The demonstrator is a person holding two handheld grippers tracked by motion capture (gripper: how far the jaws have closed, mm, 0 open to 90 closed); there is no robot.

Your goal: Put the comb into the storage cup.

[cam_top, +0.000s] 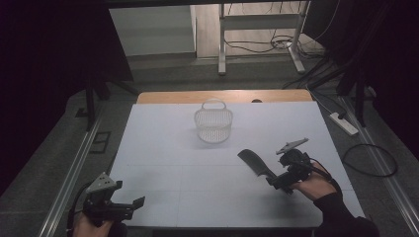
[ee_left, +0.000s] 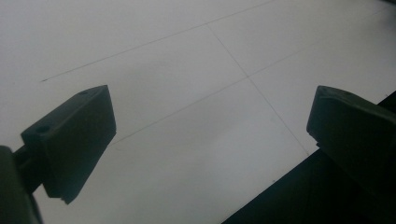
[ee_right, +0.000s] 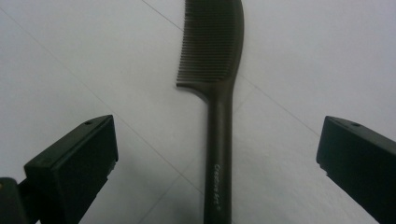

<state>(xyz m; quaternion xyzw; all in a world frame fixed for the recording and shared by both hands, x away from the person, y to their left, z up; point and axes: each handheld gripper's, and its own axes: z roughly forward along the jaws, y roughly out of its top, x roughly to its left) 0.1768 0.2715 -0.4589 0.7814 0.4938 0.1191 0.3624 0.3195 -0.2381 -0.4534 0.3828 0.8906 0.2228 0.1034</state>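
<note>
A dark comb (cam_top: 254, 162) lies flat on the white table (cam_top: 197, 163), right of centre and toward the near side, its toothed head pointing away and to the left, its handle running back toward the right gripper (cam_top: 276, 181); in the right gripper view the comb (ee_right: 218, 93) runs straight up the middle, teeth on its left edge, small pale lettering on the handle, and the handle lies between the two black jaws with clear table on either side, so the right gripper (ee_right: 217, 163) stands wide apart and grips nothing; a hand (cam_top: 316, 186) in a dark sleeve holds it; farther back, near the middle of the table's far half, a white openwork basket (cam_top: 213, 123) with a loop handle stands upright, well apart from the comb; at the near left corner the left gripper (cam_top: 129, 205) hovers by the table's edge; in its own view the left gripper (ee_left: 205, 135) has its jaws spread wide over bare white surface, holding nothing.
</note>
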